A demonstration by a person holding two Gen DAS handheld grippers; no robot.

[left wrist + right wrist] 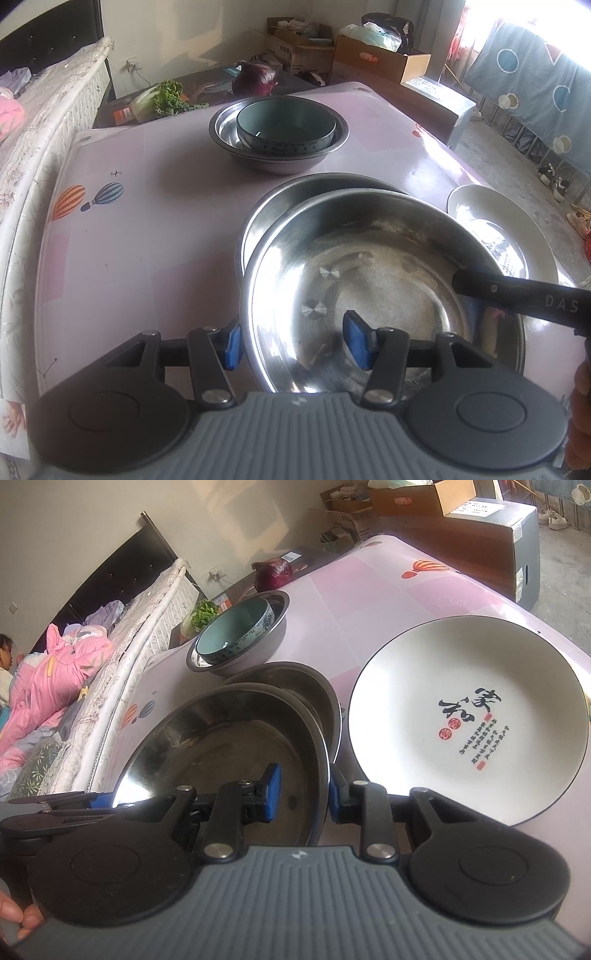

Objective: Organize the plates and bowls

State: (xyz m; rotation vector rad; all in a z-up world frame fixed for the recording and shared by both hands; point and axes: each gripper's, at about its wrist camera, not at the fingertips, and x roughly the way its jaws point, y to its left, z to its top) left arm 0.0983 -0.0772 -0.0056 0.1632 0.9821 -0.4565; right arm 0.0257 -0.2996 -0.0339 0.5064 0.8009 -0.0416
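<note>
Nearest the lens, the left hand-held gripper [295, 345] stands released, its blue pads [356, 339] straddling the near rim of the upper steel plate [369, 295] without pressing on it: one pad sits outside the rim, the other hangs inside the dish. On the opposite side, the right hand-held gripper [301, 794] has its pads drawn close on either side of that same plate's rim and looks clenched on it, though the exact contact is hard to make out. The upper steel plate lies tilted and offset on a second steel plate [306, 195] beneath it, not yet nested. Just beside this pair, on the pink table [147, 221], rests the white ceramic plate [469, 716] with black calligraphy, very near the steel rims. Farther back, a teal bowl [286, 123] sits inside a steel basin [221, 129]. Beyond the table edge lie a red cabbage [255, 77] and leafy greens [162, 98]. My judgement is that the main risk is the slick, thin rim slipping from a one-sided pinch, since the left pads are not bearing on it; the plate could then drop, clatter and skid sideways into the ceramic plate, or settle crooked.
</note>
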